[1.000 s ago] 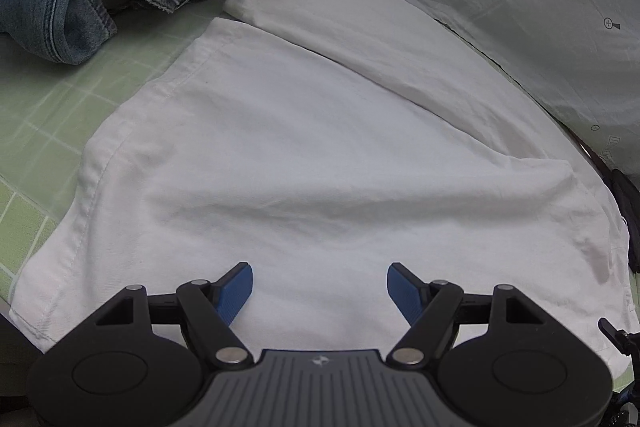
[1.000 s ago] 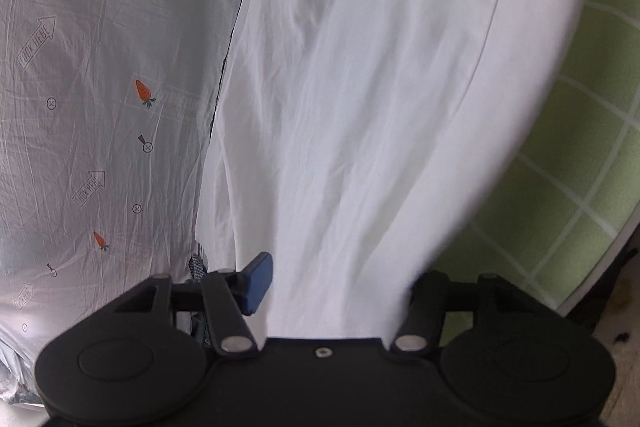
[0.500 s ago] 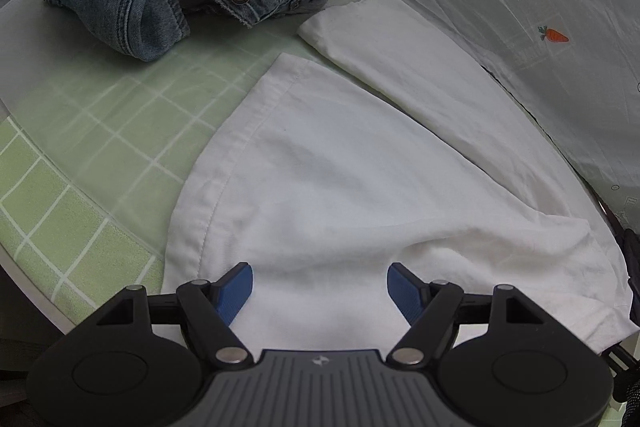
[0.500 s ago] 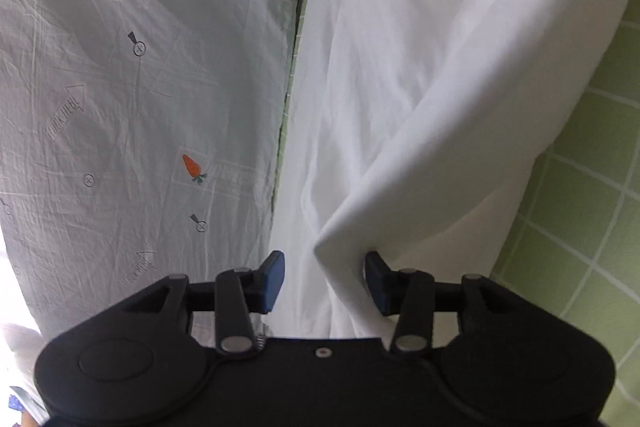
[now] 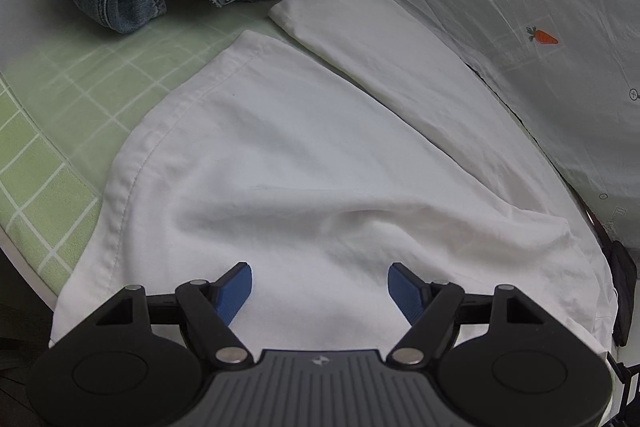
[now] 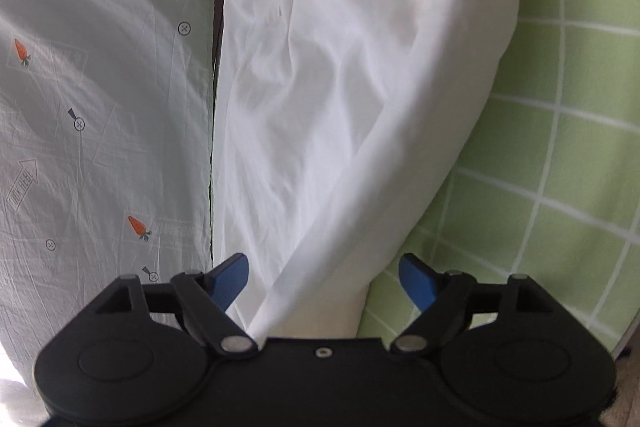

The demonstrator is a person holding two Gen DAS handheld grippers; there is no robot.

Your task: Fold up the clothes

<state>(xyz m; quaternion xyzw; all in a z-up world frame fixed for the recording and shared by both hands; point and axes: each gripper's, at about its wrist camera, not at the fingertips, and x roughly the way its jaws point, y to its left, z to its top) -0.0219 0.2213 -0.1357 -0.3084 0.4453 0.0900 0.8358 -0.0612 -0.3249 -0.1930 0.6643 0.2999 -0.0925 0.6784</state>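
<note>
White cotton trousers (image 5: 304, 163) lie spread on the green checked mat (image 5: 60, 131), directly under and ahead of the left gripper (image 5: 320, 287), whose blue fingers stand wide apart and hold nothing. The right gripper (image 6: 324, 281) is equally spread and empty, with a loose ridge of the cloth between its fingers. A shallow pinch there might catch one layer only, dragging the fold crooked toward the carrot-print sheet (image 6: 100, 107).

White trousers (image 5: 304, 163) (image 6: 340, 99) lie spread flat on the green checked cloth, legs apart, fabric softly rumpled near the waist.
</note>
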